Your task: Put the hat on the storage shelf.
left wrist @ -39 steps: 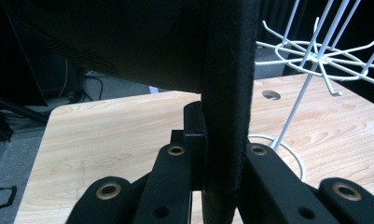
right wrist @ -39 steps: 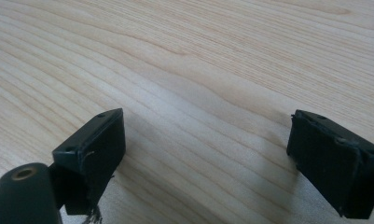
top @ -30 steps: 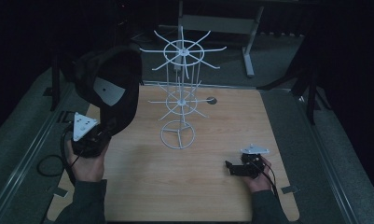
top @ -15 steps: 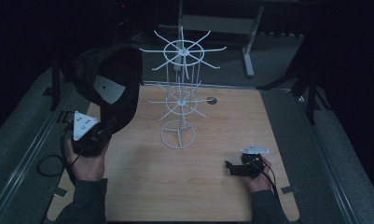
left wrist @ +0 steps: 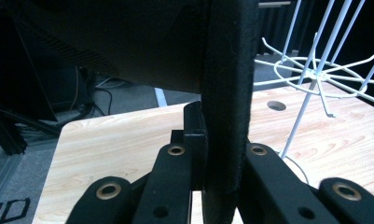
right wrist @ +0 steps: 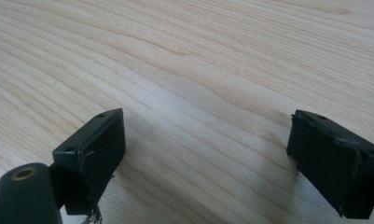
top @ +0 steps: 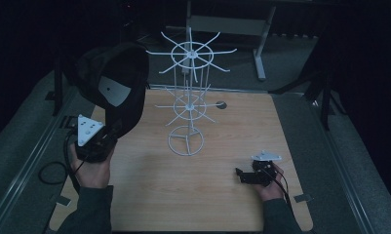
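While the left hand-held gripper [top: 116, 127] pinches a black cap [top: 116, 83], the right hand-held gripper [top: 239, 173] gapes.

In my left gripper view the black cap [left wrist: 175, 46] runs off the top edge and blocks the table [left wrist: 105, 144] behind; the white wire rack [left wrist: 324, 70] is cut at right.

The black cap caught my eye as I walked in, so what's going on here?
A person holds a gripper in each hand at a wooden table. The left gripper is shut on the brim of a black cap, held up beside a white wire rack standing mid-table. The right gripper rests open low over the table, holding nothing.
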Available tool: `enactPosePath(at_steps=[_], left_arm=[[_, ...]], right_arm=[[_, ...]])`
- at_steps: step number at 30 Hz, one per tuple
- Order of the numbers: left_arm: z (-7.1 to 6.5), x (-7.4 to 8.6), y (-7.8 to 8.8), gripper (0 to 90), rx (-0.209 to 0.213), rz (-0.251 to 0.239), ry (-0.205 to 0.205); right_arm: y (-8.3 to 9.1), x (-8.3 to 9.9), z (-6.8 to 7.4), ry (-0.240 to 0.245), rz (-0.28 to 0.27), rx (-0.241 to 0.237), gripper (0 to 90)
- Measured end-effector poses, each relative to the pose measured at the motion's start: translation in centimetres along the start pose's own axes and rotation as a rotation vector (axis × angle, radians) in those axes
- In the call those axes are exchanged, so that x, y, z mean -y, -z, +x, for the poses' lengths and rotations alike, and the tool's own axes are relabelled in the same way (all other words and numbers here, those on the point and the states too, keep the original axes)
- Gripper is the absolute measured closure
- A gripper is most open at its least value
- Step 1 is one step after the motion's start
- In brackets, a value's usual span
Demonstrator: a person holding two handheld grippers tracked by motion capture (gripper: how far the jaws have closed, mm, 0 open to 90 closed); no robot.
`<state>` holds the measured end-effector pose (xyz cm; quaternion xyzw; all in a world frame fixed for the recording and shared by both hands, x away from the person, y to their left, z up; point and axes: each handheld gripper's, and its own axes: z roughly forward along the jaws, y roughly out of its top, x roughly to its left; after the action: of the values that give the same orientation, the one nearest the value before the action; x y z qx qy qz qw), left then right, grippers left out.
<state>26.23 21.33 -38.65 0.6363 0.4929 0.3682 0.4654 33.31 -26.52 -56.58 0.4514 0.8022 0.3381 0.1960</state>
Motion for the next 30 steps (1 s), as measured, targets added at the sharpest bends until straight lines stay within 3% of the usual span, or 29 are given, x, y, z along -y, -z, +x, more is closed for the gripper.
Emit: enactPosePath(at_steps=[30], left_arm=[[-1.3, -0.6, -0.4, 86.7, -0.017, -0.018, -0.043]], right_arm=[[0.0, 0.0, 0.0, 0.0, 0.0, 0.0, 11.3]])
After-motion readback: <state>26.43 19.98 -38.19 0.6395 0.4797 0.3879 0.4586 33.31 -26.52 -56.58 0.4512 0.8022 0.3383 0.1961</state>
